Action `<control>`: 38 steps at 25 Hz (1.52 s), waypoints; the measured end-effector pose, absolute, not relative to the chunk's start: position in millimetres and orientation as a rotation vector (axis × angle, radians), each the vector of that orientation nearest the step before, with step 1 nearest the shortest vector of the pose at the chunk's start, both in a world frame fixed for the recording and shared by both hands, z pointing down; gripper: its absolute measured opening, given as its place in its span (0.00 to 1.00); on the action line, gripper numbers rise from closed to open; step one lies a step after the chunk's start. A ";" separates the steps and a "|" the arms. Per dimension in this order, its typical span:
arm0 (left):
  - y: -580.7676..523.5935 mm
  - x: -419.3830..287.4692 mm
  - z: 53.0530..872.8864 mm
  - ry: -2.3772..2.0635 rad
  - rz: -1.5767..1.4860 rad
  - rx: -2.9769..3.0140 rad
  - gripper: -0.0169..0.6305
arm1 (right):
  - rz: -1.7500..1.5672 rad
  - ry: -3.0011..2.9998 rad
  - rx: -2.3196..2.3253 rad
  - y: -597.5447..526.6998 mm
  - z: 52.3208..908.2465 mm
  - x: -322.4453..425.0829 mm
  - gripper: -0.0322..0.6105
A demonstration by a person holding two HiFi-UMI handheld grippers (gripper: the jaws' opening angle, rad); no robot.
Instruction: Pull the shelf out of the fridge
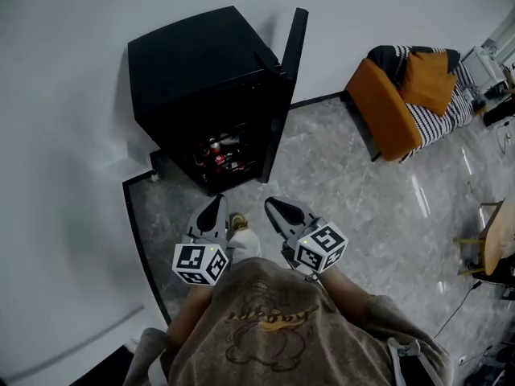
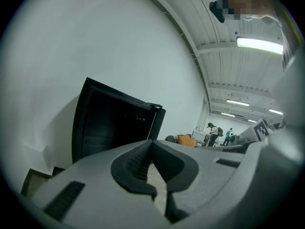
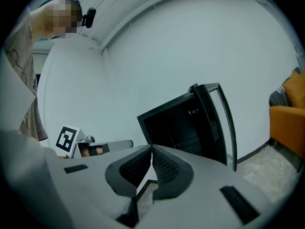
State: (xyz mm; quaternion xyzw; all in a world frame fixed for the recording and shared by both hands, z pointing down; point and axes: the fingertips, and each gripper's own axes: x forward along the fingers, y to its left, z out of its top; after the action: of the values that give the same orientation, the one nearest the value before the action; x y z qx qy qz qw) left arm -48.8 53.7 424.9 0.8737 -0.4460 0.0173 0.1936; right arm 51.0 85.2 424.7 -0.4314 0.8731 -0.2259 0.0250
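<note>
Though shut, both grippers (image 1: 216,203) (image 1: 271,204) near fridge (image 1: 201,63).

Seen from above at the lower centre of the frame, a person in a beige printed shirt (image 1: 269,328) holds the left tool (image 1: 217,202) and the right tool (image 1: 271,203) side by side ahead of the chest. Both tips point toward the top of the frame. Each tool carries a marker cube at its rear, the left cube (image 1: 199,264) and the right cube (image 1: 322,248). The left forearm (image 1: 187,314) and right forearm (image 1: 358,296) are bent close to the body. Each tool's jaws meet at the tips, nothing between them.
</note>
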 end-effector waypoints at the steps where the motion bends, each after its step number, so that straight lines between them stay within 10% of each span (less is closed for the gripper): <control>1: 44.2 -49.1 425.8 -1.245 0.033 2.441 0.03 | -0.722 2.692 -1.327 74.8 427.0 50.0 0.09; 38: -118.1 -73.4 508.4 -1.263 -0.277 1.978 0.03 | -1.213 2.559 -1.087 -114.3 521.2 11.4 0.09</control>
State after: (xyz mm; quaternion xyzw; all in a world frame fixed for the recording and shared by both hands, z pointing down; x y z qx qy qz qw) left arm -73.4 -118.1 508.4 0.7746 -0.4943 -0.1084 0.3794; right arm 11.4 -114.3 521.2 -0.3578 0.8423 -0.3995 0.0541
